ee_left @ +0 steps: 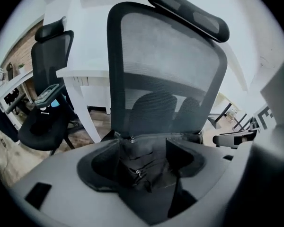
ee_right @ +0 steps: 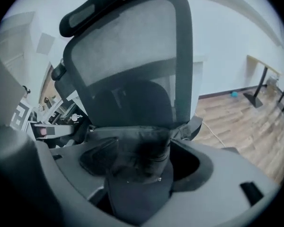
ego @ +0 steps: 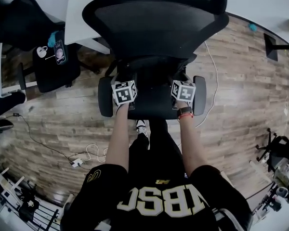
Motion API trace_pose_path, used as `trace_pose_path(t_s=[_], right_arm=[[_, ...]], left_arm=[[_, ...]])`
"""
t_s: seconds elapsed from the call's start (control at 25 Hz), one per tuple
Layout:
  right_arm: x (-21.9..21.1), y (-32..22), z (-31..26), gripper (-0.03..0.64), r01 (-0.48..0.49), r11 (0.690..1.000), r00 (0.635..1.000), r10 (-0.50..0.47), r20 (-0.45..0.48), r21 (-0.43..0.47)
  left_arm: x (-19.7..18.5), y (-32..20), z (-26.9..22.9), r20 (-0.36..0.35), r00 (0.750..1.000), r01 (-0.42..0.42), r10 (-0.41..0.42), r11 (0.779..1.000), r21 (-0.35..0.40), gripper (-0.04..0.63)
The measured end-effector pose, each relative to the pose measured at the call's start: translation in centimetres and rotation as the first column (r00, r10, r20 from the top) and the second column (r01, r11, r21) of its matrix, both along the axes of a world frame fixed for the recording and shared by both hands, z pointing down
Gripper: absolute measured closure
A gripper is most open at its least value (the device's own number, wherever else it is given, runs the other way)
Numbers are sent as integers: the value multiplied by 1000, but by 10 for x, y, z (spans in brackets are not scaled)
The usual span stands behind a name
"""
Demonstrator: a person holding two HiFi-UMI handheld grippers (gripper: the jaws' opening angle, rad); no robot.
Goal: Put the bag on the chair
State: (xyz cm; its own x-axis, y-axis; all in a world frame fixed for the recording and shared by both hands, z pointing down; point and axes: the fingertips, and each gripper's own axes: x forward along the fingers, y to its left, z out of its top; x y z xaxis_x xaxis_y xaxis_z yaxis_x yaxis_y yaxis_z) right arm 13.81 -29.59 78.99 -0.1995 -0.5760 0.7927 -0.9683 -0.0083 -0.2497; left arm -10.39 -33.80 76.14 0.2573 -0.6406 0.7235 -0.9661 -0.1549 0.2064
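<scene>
I stand over the black office chair [ego: 154,28] with both tools reaching down over its seat [ego: 151,107], between the two armrests. My left gripper [ee_left: 143,162] has its jaws spread wide, and the black bag [ee_left: 146,148] lies in the gap between them, its zip pull [ee_left: 138,173] showing just below the middle; the pads are not squeezing the fabric. My right gripper [ee_right: 144,160] is spread the same way, with the bag's other end bunched up between its jaws and likewise not pinched. The bag itself rests on the seat at the back edge, pushed up against the foot of the mesh backrest [ee_left: 170,65] (black on black, so from the head view I can hardly pick out its outline). From above, the marker cube [ego: 124,91] of the left tool sits toward the seat's left side and the right tool's cube [ego: 183,90] toward its right side, the two well apart. A second black chair [ego: 55,64] stands to the left beside a white desk [ego: 82,13], with a few small things lying on it, and a white cable [ego: 213,81] trails over the wooden floor [ego: 241,90] to the right.
</scene>
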Motion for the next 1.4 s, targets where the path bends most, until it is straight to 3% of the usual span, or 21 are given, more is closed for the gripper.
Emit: trace_pose_path(t_s=[0.28, 0.4, 0.56, 0.76, 0.92, 1.16, 1.4], right_arm=[[-10, -4, -100, 313, 28, 971, 998, -14, -59, 237], [-14, -3, -150, 354, 19, 940, 997, 6, -74, 341], [-16, 7, -213, 417, -3, 890, 995, 46, -84, 456], [-25, 28, -285, 471, -20, 816, 993, 84, -85, 577], [-31, 52, -329, 527, 3, 769, 985, 106, -133, 640], [-41, 88, -371, 607, 0, 706, 990, 102, -102, 708], [-51, 114, -391, 607, 39, 678, 987, 88, -133, 734]], left_arm=[[12, 5, -102, 0, 999, -38, 39, 978, 205, 274], [4, 11, -146, 7, 1000, -20, 18, 958, 287, 329], [-3, 28, -208, 29, 999, -37, 28, 915, 402, 378], [-13, 53, -292, -11, 999, -32, 46, 838, 545, 441], [-12, 76, -333, -36, 995, -54, 96, 790, 611, 513], [-23, 112, -370, 1, 997, -52, 72, 722, 689, 561], [-36, 138, -385, 10, 998, -51, 63, 694, 718, 571]])
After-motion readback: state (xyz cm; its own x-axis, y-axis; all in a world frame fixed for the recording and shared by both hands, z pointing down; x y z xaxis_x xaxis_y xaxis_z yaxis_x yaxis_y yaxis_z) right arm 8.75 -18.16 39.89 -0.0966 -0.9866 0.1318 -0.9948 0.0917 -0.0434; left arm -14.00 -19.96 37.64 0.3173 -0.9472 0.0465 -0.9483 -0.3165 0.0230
